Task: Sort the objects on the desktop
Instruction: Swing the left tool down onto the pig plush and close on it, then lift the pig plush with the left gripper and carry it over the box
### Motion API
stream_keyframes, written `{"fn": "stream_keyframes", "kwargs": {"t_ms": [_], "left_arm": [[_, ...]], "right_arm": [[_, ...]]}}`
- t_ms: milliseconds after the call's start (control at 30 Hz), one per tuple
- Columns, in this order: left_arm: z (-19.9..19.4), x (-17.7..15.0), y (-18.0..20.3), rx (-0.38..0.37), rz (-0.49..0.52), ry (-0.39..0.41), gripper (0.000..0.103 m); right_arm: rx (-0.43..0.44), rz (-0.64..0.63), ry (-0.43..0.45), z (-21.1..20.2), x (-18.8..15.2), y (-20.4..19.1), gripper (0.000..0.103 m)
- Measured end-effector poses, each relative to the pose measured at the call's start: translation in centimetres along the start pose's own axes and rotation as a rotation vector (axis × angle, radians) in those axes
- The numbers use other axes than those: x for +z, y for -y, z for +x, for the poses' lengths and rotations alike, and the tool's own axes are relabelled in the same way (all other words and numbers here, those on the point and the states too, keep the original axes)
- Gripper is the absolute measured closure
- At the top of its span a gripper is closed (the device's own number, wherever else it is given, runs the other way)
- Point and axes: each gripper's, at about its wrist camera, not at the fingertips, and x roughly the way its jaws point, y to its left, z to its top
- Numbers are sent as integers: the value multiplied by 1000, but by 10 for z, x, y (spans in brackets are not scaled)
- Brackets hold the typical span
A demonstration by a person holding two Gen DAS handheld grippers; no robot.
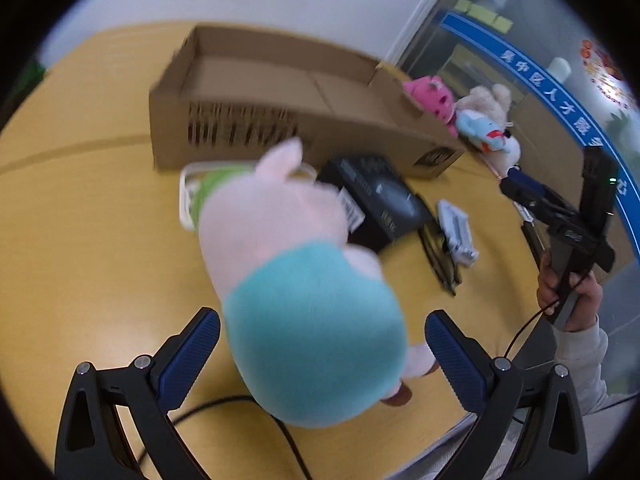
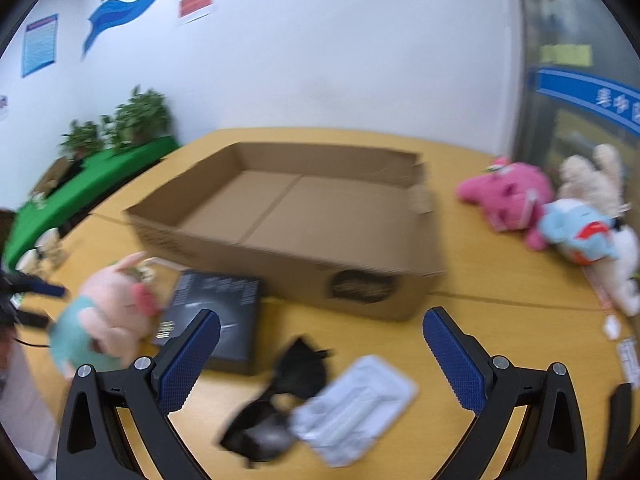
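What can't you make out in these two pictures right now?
- Box print: left wrist view, motion blur makes it unreadable.
- White tray: left wrist view, mostly hidden behind the pig plush.
- Sunglasses: right wrist view, blurred, partly under the white packet.

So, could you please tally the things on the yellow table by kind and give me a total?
Plush toys: 5: pink pig in teal, magenta, cream, light blue, white
Cardboard boxes: 1
Black flat boxes: 1
Sunglasses: 1
Clear packets: 1
White trays: 1
Total: 10
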Motion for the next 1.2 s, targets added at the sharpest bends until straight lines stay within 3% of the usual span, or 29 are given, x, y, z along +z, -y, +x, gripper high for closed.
{"fn": "stream_keyframes", "kwargs": {"t_ms": [167, 300, 467, 633, 700, 867, 967, 1200], "left_arm": [[18, -16, -18, -77, -119, -28, 4], [18, -19, -12, -58, -87, -21, 8], [19, -22, -10, -51, -84, -11, 12], [18, -27, 0, -20, -38, 14, 15], [18, -28, 7, -3, -8, 30, 18], [14, -23, 8, -7, -36, 65, 28], [9, -13, 18, 5, 0, 82, 29], [-21, 45, 42, -36, 118, 183, 29]], "right_arm": [[147, 0, -46, 11, -7, -35, 0], [312, 14, -90, 21, -4, -64, 0], [427, -42, -141, 42, 3, -116, 0], [534, -24, -269, 80, -7, -152, 1], [585, 0, -326, 93, -14, -163, 8], [561, 32, -331, 102, -21, -175, 19], [559, 44, -309, 99, -17, -173, 22], [514, 40, -158, 66, 34, -154, 25]]}}
